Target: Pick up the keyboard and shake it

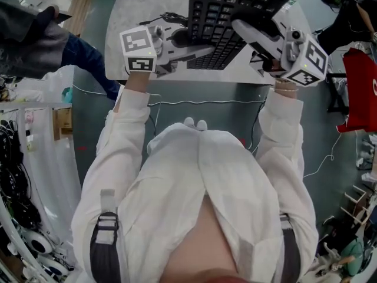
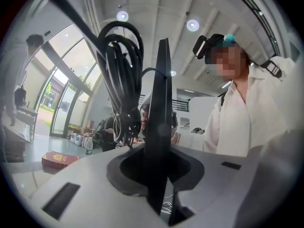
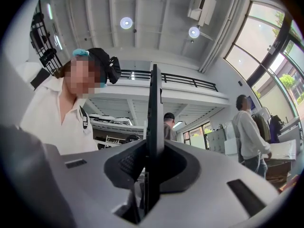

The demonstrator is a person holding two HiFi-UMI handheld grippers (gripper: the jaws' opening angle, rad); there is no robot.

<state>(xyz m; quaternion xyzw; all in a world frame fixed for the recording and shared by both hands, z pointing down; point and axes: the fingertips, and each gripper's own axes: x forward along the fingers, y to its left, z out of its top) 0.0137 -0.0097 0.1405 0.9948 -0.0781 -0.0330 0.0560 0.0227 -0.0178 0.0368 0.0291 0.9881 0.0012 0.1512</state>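
Head view: left gripper (image 1: 197, 47) and right gripper (image 1: 244, 29) each clenched on one end of the black keyboard (image 1: 235, 7), held up over a white marbled table (image 1: 126, 16). Grey-green floor (image 1: 194, 122) below, with a thin white cable (image 1: 194, 102) across it. Square black-and-white markers on the gripper cubes (image 1: 138, 50).

Left gripper view: keyboard edge-on between the pads, its coiled black cord (image 2: 118, 80) dangling beside it. Red book (image 2: 59, 159) on a pale surface, cover print too small to read. Tall glass wall (image 2: 71, 80) beyond.

Right gripper view: keyboard edge pinched. Farther off, a balcony railing (image 3: 185, 82), a standing person (image 3: 249, 127) by the windows, and round ceiling lights (image 3: 126, 23).
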